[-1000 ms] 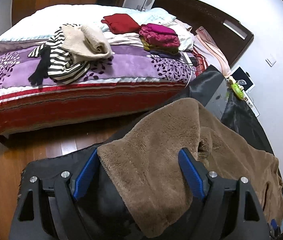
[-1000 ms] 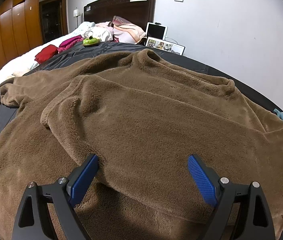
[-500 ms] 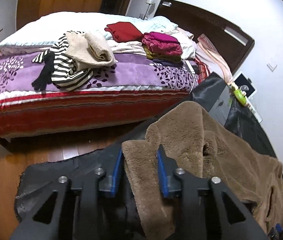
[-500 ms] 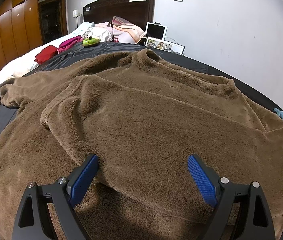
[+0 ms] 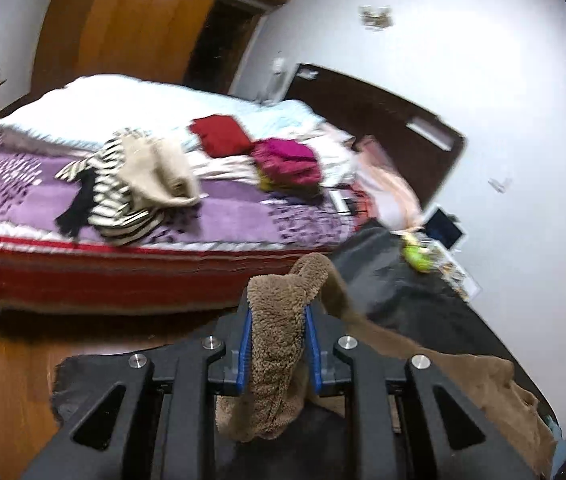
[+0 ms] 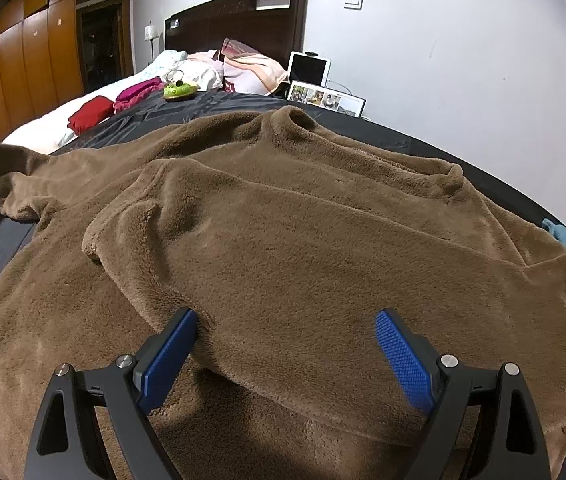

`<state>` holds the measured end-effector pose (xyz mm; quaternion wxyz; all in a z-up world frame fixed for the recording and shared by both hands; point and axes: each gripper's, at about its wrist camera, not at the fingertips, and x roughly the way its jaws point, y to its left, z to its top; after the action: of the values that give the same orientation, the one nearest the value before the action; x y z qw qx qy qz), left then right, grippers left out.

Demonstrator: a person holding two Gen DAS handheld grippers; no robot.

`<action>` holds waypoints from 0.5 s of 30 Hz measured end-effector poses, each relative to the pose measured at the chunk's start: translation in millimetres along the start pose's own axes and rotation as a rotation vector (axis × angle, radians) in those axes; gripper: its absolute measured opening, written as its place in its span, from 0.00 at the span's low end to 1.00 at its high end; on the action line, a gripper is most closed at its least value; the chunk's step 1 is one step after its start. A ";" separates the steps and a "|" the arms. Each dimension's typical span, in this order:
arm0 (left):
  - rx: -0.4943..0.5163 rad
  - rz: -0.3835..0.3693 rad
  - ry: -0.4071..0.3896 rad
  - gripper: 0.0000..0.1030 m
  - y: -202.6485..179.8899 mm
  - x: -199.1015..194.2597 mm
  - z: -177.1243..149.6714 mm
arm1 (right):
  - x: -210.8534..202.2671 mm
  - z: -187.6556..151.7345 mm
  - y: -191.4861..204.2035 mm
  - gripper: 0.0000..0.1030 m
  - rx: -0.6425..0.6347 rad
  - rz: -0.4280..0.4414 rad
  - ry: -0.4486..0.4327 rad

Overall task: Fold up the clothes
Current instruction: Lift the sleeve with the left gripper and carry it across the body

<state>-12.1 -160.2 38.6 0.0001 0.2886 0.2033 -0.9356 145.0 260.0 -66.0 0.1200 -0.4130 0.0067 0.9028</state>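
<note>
Currently: brown fleece sweater [image 6: 303,248] spread flat on dark counter [image 6: 219,102]. Your left hand-held gripper [image 5: 275,334] clamps sleeve cuff, lifted. Right hand-held gripper [image 6: 287,354] wide, empty, above folded sleeve. Fabric thick, limp, bulky; pinch hems and cuffs.

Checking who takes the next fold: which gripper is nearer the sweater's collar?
Right. The right gripper hovers open over the brown sweater's body below its collar; the left gripper pinches an outer edge.
</note>
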 end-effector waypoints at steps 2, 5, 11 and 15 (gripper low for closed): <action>0.038 -0.023 0.006 0.24 -23.9 -5.0 -0.9 | -1.4 -0.1 -0.8 0.90 0.005 0.003 -0.005; 0.085 -0.093 0.011 0.24 -63.3 -11.2 -4.4 | -3.7 -0.4 -2.6 0.90 0.016 0.009 -0.014; 0.187 -0.251 0.076 0.24 -144.1 -9.3 -23.8 | -8.6 -0.8 -5.3 0.90 0.036 0.036 -0.033; 0.259 -0.357 0.152 0.24 -200.3 -2.5 -49.8 | -13.9 -0.6 -9.0 0.90 0.057 0.081 -0.057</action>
<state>-6.6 42.2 78.8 -0.2176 0.3152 0.1288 -0.9147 156.2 265.8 -55.2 0.0953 -0.3831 0.0457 0.9176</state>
